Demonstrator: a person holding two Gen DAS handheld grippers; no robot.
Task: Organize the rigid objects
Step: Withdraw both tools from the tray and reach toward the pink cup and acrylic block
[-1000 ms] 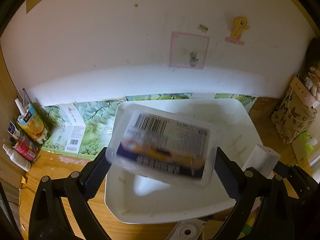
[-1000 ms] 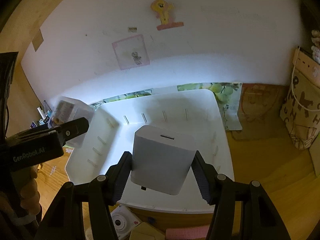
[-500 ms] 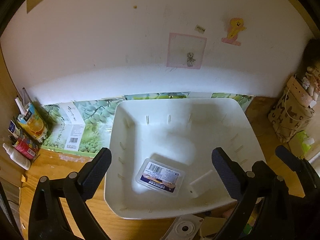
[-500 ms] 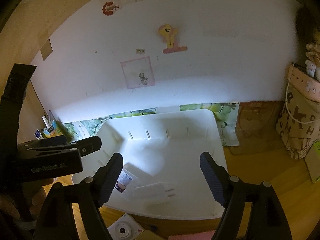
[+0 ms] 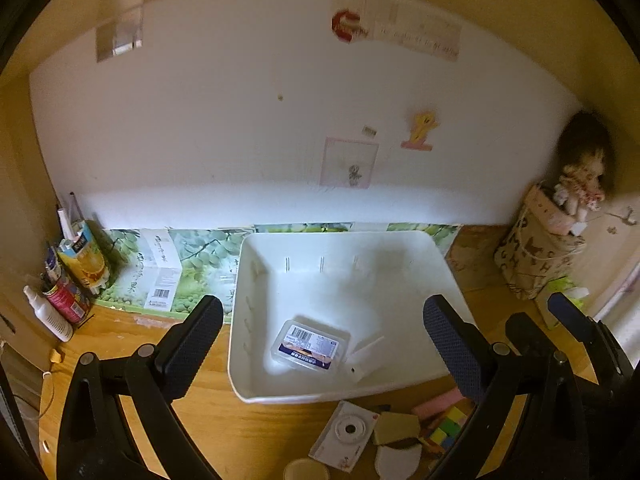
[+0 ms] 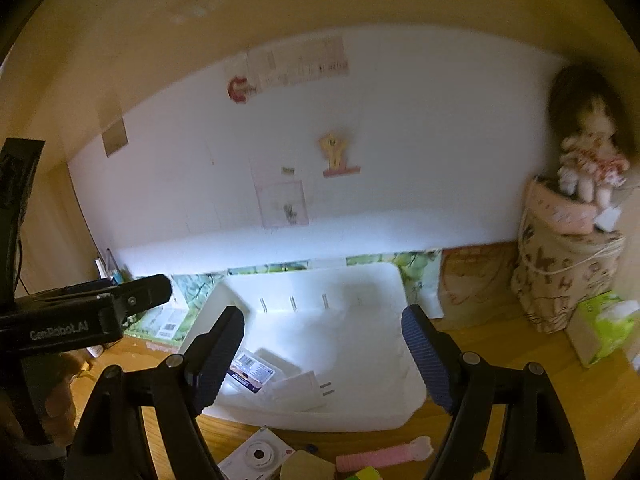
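Basically, both grippers hung empty above the desk. The left gripper (image 5: 322,344) had its fingers spread wide with nothing between them, and the right gripper (image 6: 323,354) was the same, pads far apart and empty.

The white bin (image 5: 256,320) sat on the wooden desk (image 5: 192,412) against the wall. Inside it, near the front, lay a clear plastic case (image 5: 310,345) flat with its barcode label up. Just beside it, on its right, lay a white charger block (image 5: 366,354), on its side; its two prongs showed in the right wrist view (image 6: 304,390). Whether they touched, I could not tell.

Loose items were left on the desk in front of the bin: a white instant camera (image 5: 346,436), a pink bar (image 6: 382,458), some colored blocks (image 5: 448,424), a tan wedge-shaped piece (image 5: 396,428) and a round cap (image 5: 306,471) at the bottom edge.

Handling guess: all looked rigid and light. The camera seemed the bulkiest, smooth plastic and likely slippery, probably best pinched across its two long flat sides, clear of the lens ring, which looked the fragile part. The pink bar looked narrow and stiff; a grip across the middle should have kept it from swinging. The small blocks looked easy to knock away, so a slow square close on flat faces seemed safest. The case in the bin looked thin-walled and could flex if squeezed hard.
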